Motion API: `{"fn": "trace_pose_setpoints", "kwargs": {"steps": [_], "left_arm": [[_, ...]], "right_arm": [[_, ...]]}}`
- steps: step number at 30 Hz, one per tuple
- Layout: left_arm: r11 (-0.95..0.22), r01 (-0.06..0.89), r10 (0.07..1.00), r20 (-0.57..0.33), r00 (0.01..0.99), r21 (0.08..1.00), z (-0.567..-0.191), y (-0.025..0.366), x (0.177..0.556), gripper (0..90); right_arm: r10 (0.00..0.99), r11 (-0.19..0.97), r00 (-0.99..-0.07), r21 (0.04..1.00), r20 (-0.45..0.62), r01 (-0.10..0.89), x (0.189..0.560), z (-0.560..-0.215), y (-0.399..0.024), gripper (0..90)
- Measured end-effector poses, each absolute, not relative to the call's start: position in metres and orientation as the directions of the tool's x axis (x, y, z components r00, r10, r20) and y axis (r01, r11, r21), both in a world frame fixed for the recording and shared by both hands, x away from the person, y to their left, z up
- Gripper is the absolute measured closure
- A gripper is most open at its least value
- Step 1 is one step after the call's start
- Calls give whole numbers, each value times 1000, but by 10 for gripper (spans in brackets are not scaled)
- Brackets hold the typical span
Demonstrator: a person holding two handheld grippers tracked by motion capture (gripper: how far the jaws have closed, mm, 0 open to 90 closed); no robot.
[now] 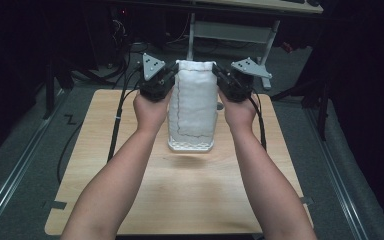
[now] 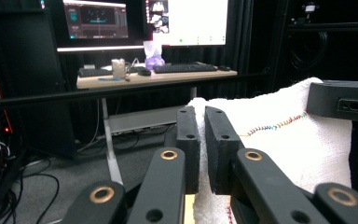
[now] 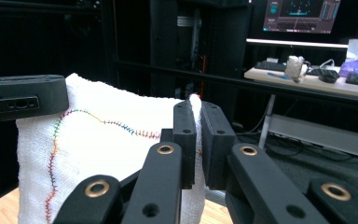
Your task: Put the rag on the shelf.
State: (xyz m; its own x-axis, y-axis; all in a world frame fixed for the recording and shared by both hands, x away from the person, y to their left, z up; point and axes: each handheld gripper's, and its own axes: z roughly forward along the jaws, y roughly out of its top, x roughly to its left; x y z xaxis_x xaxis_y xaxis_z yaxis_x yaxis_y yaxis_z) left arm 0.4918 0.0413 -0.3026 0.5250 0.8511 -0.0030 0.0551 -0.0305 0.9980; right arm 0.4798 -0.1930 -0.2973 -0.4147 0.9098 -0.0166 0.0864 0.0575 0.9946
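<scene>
A white towel (image 1: pixel 196 100) with a line of coloured stitching hangs stretched between the two grippers, raised above the wooden table (image 1: pixel 130 165). My left gripper (image 1: pixel 171 76) is shut on the towel's upper left corner; in the left gripper view the cloth (image 2: pixel 279 140) is pinched between the black jaws (image 2: pixel 204 140). My right gripper (image 1: pixel 220 76) is shut on the upper right corner, with the towel's edge (image 3: pixel 121 140) squeezed between its jaws (image 3: pixel 198 135). The towel's lower end (image 1: pixel 191 145) hangs near the tabletop; whether it touches I cannot tell.
Beyond the table stands a desk (image 2: pixel 154 77) with monitors, a keyboard and small items. Cables (image 1: pixel 115 125) trail from the grippers over the table's left part. Dark floor and metal rails (image 1: pixel 15 170) flank the table.
</scene>
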Motion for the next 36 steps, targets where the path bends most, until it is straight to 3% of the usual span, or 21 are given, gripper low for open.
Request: {"fn": "trace_pose_setpoints", "kwargs": {"steps": [32,34,36], "left_arm": [[-111,304,858,-63,509,946,-358,35,560,837],[-100,320,863,-78,499,942,-360,36,562,817],[-79,353,866,-111,488,932,-361,38,564,712]], "right_arm": [[919,203,-385,938,-83,282,546,-341,-187,856],[919,213,-383,933,-92,289,548,-344,-184,849],[919,225,-381,930,-104,290,550,-347,-182,785]]}}
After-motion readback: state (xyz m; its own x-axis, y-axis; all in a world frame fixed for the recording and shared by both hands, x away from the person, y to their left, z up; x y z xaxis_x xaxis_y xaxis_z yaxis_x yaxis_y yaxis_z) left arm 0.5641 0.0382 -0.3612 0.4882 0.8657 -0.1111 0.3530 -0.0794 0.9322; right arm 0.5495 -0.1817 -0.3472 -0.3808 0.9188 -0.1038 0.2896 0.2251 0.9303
